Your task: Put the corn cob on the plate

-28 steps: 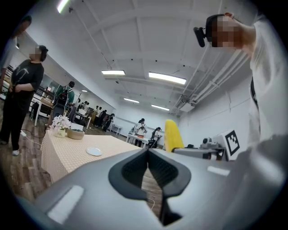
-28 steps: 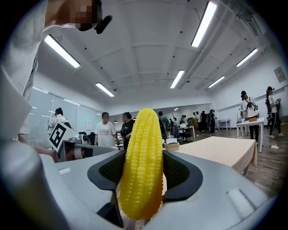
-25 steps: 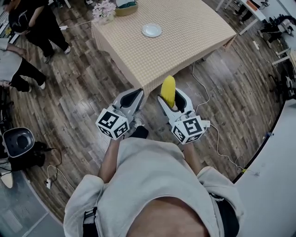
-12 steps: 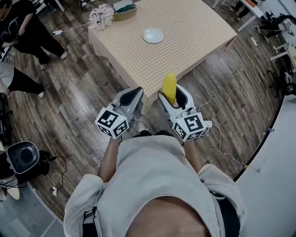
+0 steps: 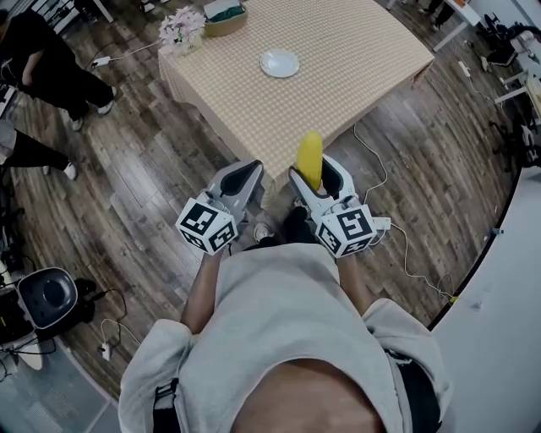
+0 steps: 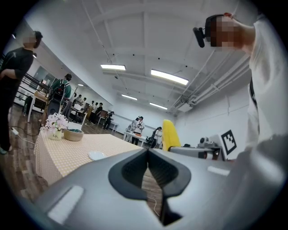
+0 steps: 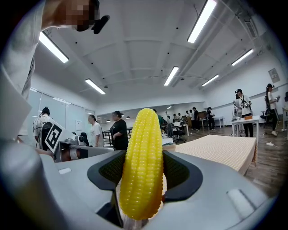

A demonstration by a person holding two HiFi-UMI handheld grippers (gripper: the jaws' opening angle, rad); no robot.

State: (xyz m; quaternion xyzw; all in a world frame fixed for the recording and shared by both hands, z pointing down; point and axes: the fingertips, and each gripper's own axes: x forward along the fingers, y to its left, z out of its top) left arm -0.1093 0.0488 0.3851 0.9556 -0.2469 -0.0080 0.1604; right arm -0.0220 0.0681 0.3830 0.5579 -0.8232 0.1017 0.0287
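A yellow corn cob (image 5: 309, 157) stands upright between the jaws of my right gripper (image 5: 318, 172), which is shut on it; in the right gripper view the corn cob (image 7: 143, 157) fills the gap of the right gripper (image 7: 143, 167). My left gripper (image 5: 245, 172) is beside it, shut and holding nothing, with the left gripper (image 6: 147, 152) showing its tips touching. The white plate (image 5: 279, 63) lies on the table (image 5: 355, 51) with a checked cloth, well ahead of both grippers, which hang over the floor near the table's corner. The plate (image 6: 96, 156) is small and far off.
A vase of pink flowers (image 5: 184, 25) and a bowl (image 5: 224, 13) stand at the table's far left corner. People stand at the left (image 5: 51, 68). Cables (image 5: 397, 254) trail over the wooden floor, a black bin (image 5: 51, 296) is at lower left, a white counter (image 5: 499, 338) at right.
Both grippers have moved a little toward the table, side by side, with the corn still gripped. The people at the left have shifted.
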